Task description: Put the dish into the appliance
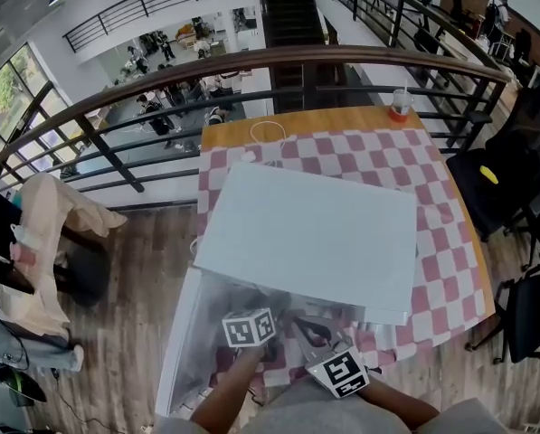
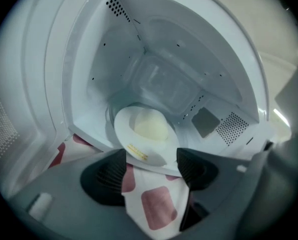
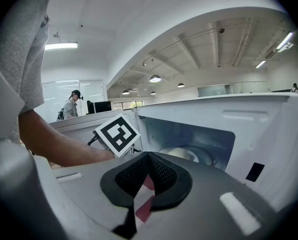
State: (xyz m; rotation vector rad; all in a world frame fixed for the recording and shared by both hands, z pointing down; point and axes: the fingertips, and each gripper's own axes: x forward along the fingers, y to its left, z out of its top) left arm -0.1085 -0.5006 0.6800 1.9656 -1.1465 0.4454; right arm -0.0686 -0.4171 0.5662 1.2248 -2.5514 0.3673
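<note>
My left gripper stands wide and empty before the dish, which sits inside the open appliance. My right gripper is closed, empty. Red-checked tablecloth; balcony railing; wooden floor.

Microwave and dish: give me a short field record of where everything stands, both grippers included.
Appliance: white microwave on a red-and-white checked tablecloth
Door: open
Dish: white, holding something pale yellow, inside the cavity near the front
Left gripper: jaws apart at the dish's near rim, not pressing on it
Right gripper: jaws together, nothing between them, outside the opening
Task state: dish inside, door not yet closed
</note>
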